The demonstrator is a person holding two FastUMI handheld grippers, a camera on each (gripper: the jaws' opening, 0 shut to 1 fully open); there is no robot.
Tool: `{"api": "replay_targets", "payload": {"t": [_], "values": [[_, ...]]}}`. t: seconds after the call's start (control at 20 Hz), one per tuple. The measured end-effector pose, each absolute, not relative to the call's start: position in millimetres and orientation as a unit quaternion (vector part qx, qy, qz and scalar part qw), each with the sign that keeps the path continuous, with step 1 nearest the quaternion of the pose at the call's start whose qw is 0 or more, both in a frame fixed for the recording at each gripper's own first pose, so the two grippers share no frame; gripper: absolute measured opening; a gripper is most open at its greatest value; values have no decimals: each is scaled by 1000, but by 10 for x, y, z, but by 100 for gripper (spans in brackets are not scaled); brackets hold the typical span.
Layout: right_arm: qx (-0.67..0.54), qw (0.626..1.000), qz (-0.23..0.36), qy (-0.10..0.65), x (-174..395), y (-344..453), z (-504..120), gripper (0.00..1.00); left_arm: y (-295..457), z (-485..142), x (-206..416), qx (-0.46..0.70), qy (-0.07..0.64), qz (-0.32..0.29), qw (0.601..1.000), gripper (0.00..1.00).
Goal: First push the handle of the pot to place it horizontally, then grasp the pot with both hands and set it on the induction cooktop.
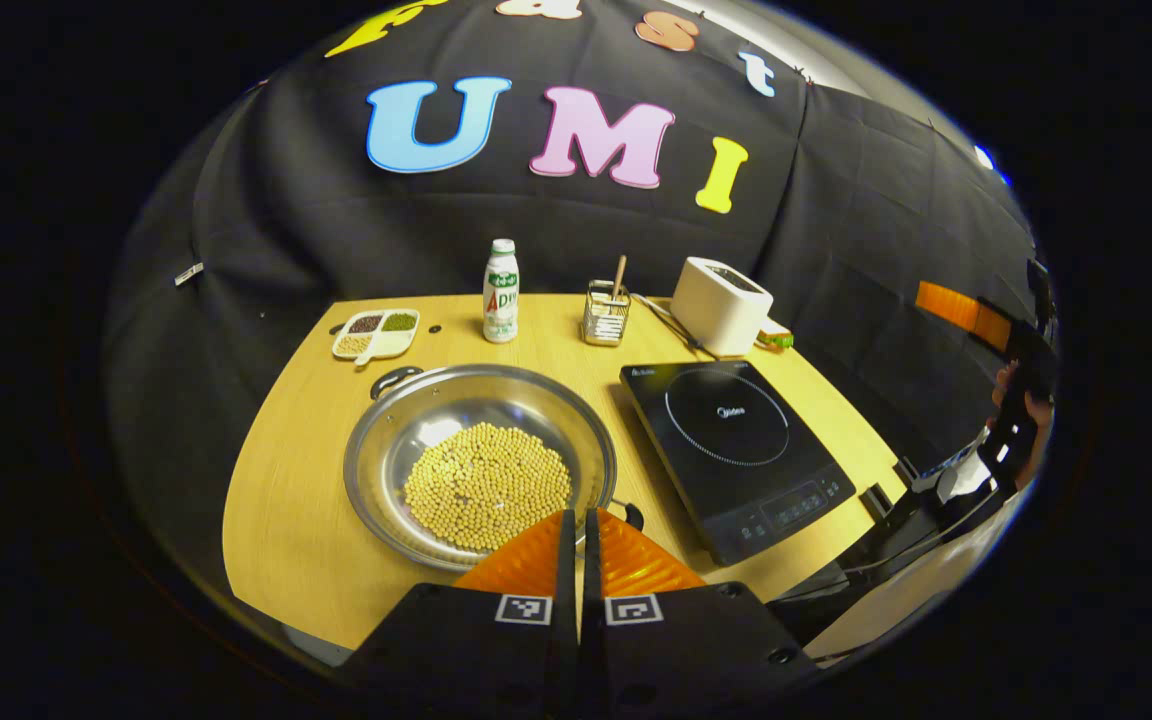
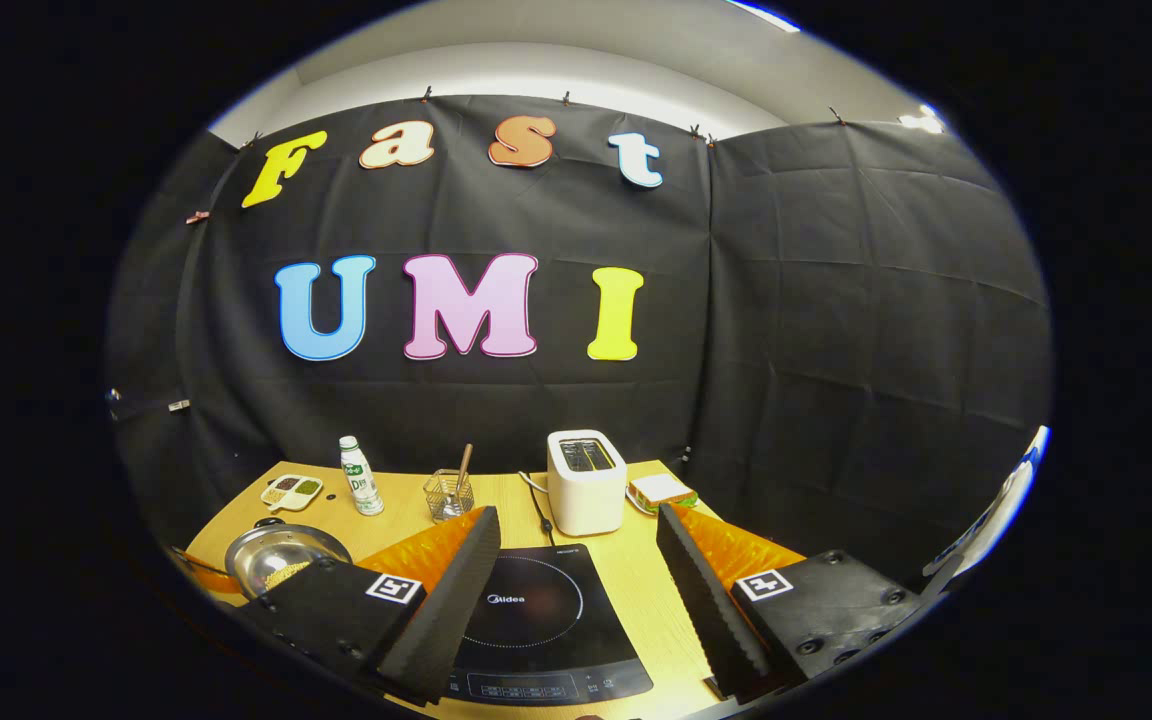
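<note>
A light wooden table [image 1: 296, 540] stands in a booth of black cloth, with a white wall above the cloth in the right gripper view. The round steel pot [image 1: 481, 465], holding yellow beans, sits on the wood just left of the black induction cooktop [image 1: 736, 455]; its two dark handles [image 1: 394, 379] lie on a diagonal. Behind the pot stand a white bottle [image 1: 501, 292], a wire holder [image 1: 605, 312], a white toaster [image 1: 721, 305] and a divided white dish [image 1: 376, 334]. Bare wood rings the pot. The left gripper [image 1: 578, 520] hovers at the pot's near rim, fingers pressed together. The right gripper [image 2: 576, 560] hangs above the cooktop, fingers spread wide.
</note>
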State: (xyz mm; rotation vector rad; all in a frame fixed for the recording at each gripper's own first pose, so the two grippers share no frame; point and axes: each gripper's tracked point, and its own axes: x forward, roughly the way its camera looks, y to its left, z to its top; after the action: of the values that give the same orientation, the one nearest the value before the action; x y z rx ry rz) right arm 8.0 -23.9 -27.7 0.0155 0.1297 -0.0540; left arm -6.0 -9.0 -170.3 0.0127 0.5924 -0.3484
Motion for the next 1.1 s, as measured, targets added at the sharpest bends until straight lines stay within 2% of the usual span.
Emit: {"api": "replay_targets", "payload": {"t": [0.65,1.1], "values": [[16,995,55,85,417,-124,-401,98,-135,-2685,-42,100,406,-174,892,5],[16,995,57,85,433,-276,-441,98,-255,-3012,20,122,450,-188,864,5]]}}
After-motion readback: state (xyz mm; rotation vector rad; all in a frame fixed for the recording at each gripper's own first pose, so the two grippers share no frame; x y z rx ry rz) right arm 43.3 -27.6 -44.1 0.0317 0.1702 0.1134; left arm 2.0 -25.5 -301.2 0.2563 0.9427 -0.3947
